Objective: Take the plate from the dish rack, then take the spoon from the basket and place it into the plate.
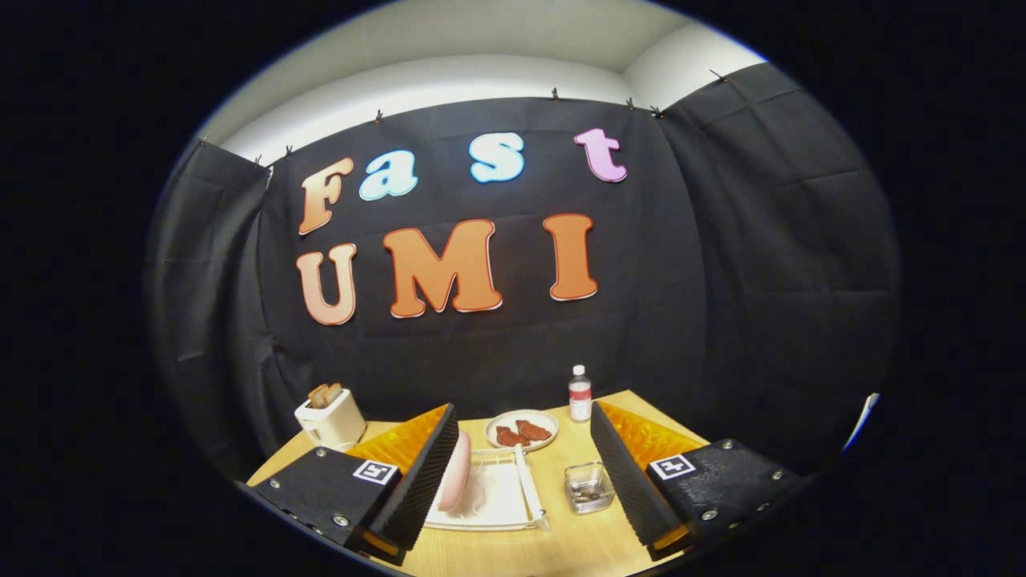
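A pale pink plate (454, 473) stood on edge in the white wire dish rack (513, 501), right beside the left finger of the tongs (525, 473), its rim running away from the tongs and its face turned toward the gap between the spread fingers, which held nothing. Bare bench (553, 545) lay between the fingers, with a small clear basket (587, 486) just inside the right finger. Beyond the fingertips sat a toaster (330, 417), a dish of food (522, 430) and a bottle (579, 394).
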